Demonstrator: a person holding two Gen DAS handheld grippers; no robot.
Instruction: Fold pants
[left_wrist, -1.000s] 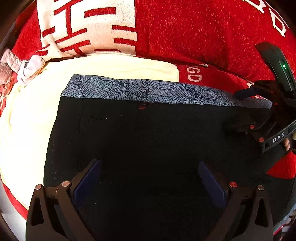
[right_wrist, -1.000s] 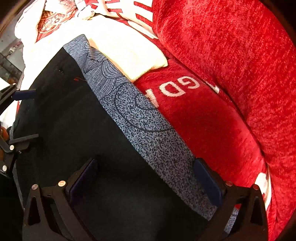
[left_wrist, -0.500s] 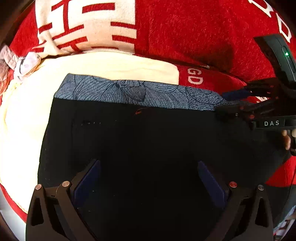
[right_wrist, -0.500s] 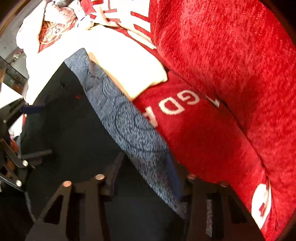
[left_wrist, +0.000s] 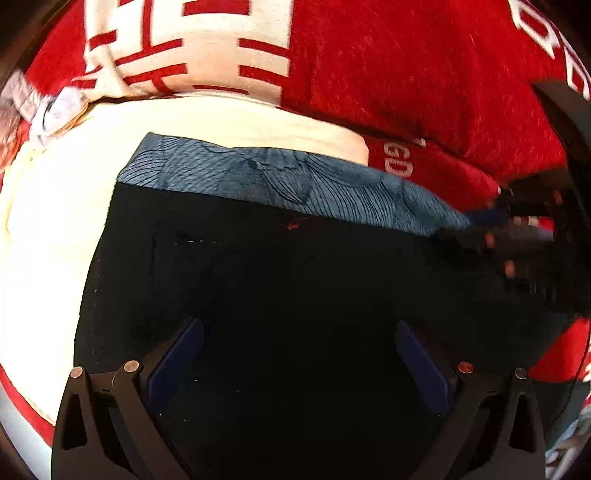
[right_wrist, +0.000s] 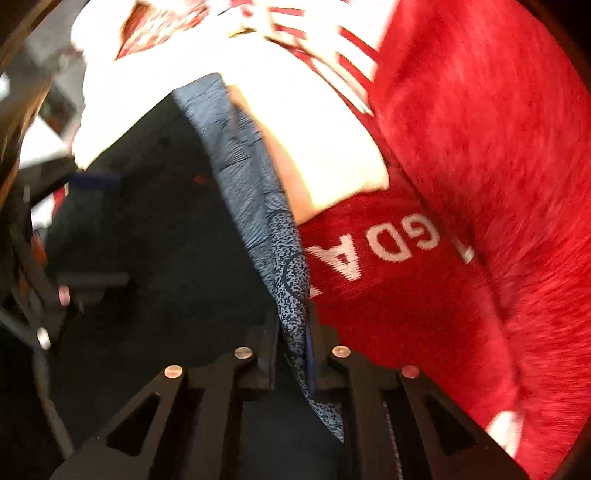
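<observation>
Red blanket (left_wrist: 406, 74) and a cream cloth (left_wrist: 55, 240) lie under the black pants (left_wrist: 295, 288). My right gripper (right_wrist: 293, 343) pinches their blue waistband (right_wrist: 255, 192), seemingly lifting it; my left gripper (left_wrist: 295, 354) hovers spread above.

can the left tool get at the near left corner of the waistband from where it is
Probably yes. The left tool is open over the black pants, and the waistband corner lies uncovered ahead to its left; the right tool pinches the far end.

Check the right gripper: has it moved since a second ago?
Yes. The right gripper has shut on the pants' patterned waistband and tilted, judged against the red sofa lettering, which sits higher and turned.
</observation>
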